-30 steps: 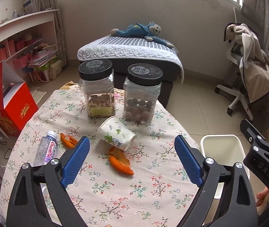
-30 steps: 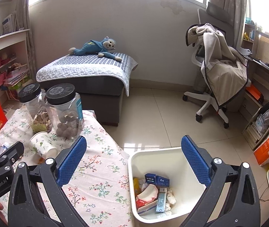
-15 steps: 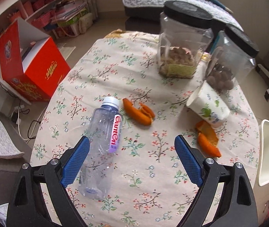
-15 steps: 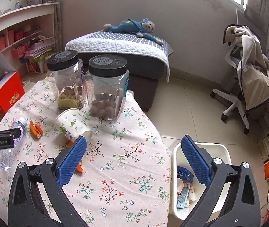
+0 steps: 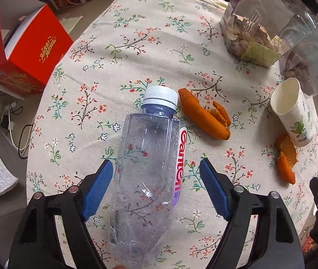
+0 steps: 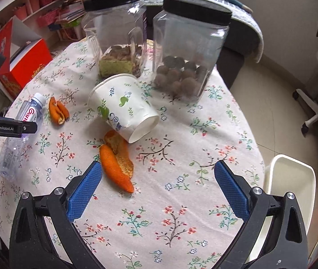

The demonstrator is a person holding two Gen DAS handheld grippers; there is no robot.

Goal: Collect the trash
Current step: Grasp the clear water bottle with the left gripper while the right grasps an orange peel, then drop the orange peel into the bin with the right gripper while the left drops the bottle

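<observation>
On table (image 5: 136,33): left hand-held gripper (image 5: 155,185) closing around lying plastic water bottle (image 5: 147,168), pads not touching; right hand-held gripper (image 6: 157,189) open beside orange peel (image 6: 116,163).

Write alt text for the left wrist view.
The left gripper, jaws just closing but not yet touching, straddles an empty plastic bottle lying on a floral tablecloth. Orange peel and a tipped paper cup lie to its right.
</observation>
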